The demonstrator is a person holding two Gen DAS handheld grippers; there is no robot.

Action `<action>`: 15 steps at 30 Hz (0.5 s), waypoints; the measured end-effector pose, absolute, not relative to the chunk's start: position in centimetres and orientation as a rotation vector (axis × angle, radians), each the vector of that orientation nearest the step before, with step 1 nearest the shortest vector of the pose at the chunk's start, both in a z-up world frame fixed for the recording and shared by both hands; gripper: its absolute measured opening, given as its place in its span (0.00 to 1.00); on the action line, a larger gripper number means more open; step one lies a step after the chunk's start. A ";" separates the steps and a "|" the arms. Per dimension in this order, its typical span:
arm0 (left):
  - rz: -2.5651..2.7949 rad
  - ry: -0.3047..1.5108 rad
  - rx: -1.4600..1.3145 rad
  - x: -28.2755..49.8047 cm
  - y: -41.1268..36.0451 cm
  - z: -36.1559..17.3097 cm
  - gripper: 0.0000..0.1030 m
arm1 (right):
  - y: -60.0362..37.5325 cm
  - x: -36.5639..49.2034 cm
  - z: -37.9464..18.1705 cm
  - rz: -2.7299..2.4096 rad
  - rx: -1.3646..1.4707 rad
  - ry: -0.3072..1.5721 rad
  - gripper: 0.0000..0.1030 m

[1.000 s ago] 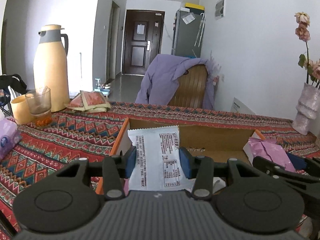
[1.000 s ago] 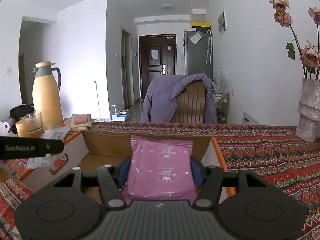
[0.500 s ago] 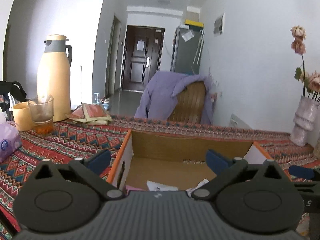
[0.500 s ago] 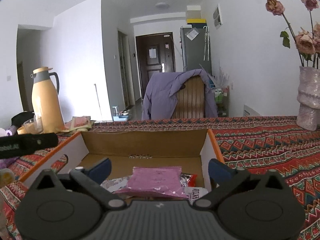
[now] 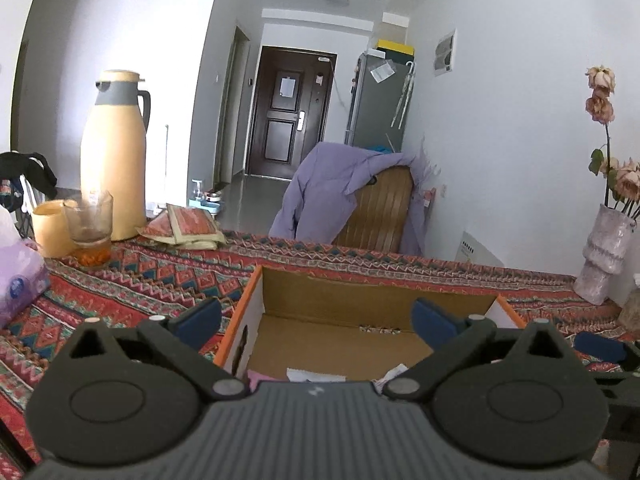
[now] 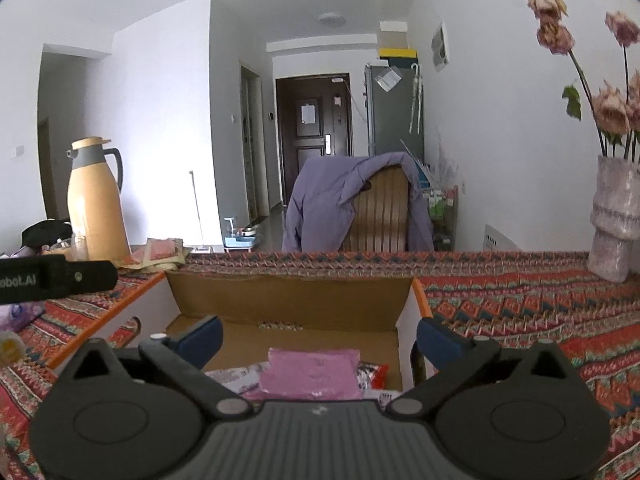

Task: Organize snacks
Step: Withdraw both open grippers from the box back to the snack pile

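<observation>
An open cardboard box (image 5: 280, 296) (image 6: 296, 300) with orange rims sits on the patterned tablecloth. A pink snack packet (image 6: 310, 372) lies flat inside it, on other packets. In the left wrist view a white packet edge (image 5: 316, 376) and a pink corner (image 5: 256, 380) show in the box bottom. My left gripper (image 5: 316, 320) hovers over the box's near left side, open, nothing between its blue pads. Above the near right side, my right gripper (image 6: 318, 334) is also open and empty. The left gripper's body (image 6: 56, 280) shows at the right wrist view's left edge.
A tall yellow thermos (image 5: 114, 160), a glass (image 5: 90, 232), a yellow cup (image 5: 48, 232) and red snack packets (image 5: 188, 228) stand at the table's far left. A purple tissue pack (image 5: 20, 280) lies left. A flower vase (image 6: 616, 216) stands right. A chair with a purple jacket (image 5: 344, 196) is behind.
Both grippers opened wide. The white packet left the left gripper and the pink packet left the right one; both now lie in the box. The left gripper rose slightly.
</observation>
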State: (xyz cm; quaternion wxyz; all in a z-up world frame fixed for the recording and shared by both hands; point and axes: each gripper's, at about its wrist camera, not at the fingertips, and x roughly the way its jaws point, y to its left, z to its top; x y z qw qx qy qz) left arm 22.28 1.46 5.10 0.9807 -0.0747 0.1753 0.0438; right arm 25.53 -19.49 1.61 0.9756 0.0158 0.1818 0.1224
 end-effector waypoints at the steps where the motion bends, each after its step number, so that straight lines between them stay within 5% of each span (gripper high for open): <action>1: 0.092 0.357 -0.148 22.1 1.5 5.5 1.00 | -19.5 25.2 2.1 0.246 0.025 0.364 1.00; 15: 0.107 0.381 -0.154 16.4 2.7 6.9 1.00 | -19.5 18.9 4.5 0.252 -0.014 0.357 1.00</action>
